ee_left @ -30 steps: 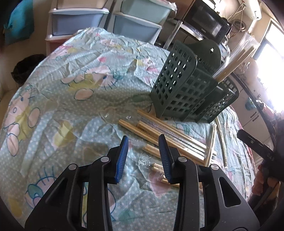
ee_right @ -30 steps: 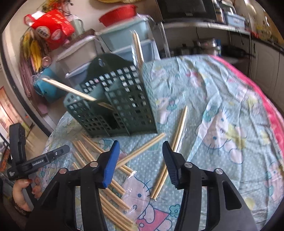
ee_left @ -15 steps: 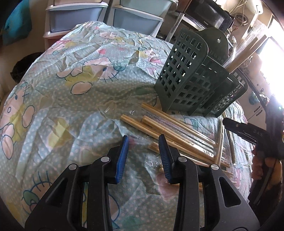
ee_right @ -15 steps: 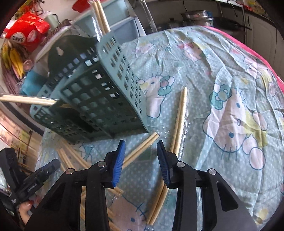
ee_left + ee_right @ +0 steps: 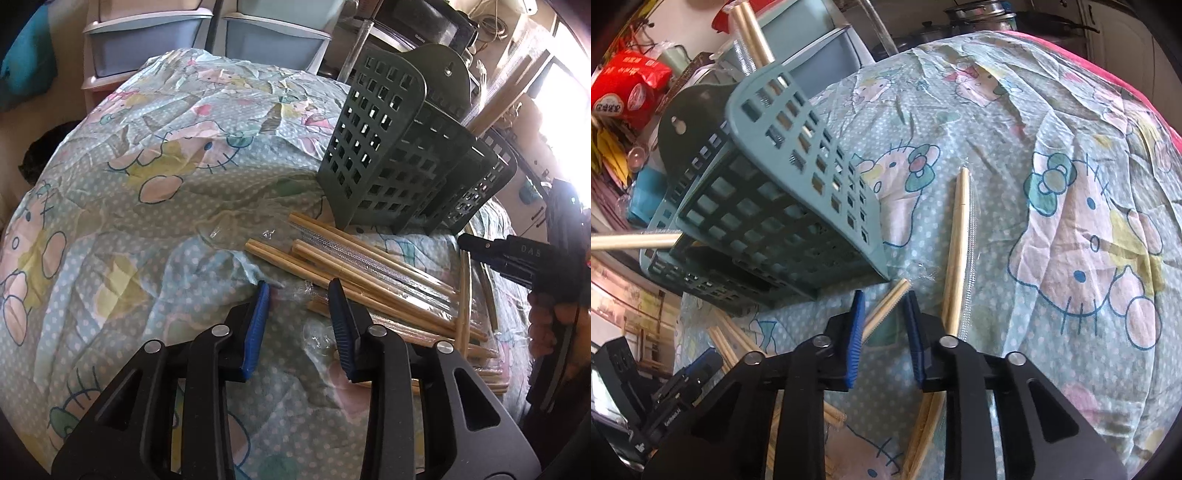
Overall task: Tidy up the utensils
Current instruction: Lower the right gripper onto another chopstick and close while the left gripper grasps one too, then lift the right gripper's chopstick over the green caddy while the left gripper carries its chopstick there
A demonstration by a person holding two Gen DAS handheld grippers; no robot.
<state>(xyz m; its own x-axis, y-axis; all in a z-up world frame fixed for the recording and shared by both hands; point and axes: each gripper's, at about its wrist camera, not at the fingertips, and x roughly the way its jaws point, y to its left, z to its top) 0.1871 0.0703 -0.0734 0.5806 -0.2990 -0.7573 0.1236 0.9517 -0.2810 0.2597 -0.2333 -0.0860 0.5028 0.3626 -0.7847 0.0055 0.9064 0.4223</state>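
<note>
Your right gripper (image 5: 882, 295) has dropped toward the green caddy (image 5: 783, 206), jaws closing around a wrapped chopstick pair (image 5: 886, 302), not yet pinching. Your left gripper (image 5: 299, 291) is closing on nothing, over the tablecloth (image 5: 147, 221).

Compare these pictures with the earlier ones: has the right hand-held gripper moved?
Yes. The right hand-held gripper has come closer to the green basket, jaws closing around a wrapped chopstick pair.

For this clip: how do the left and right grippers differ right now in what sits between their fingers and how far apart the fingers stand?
The left gripper has only tablecloth and loose clear wrap between its fingers; the right gripper straddles a wrapped chopstick pair. The left's fingers stand wider apart and are closing slightly; the right's are narrower and closing faster on the pair, with no contact visible yet. Both have blue pads, point down at the table, and sit near the green utensil basket.
</note>
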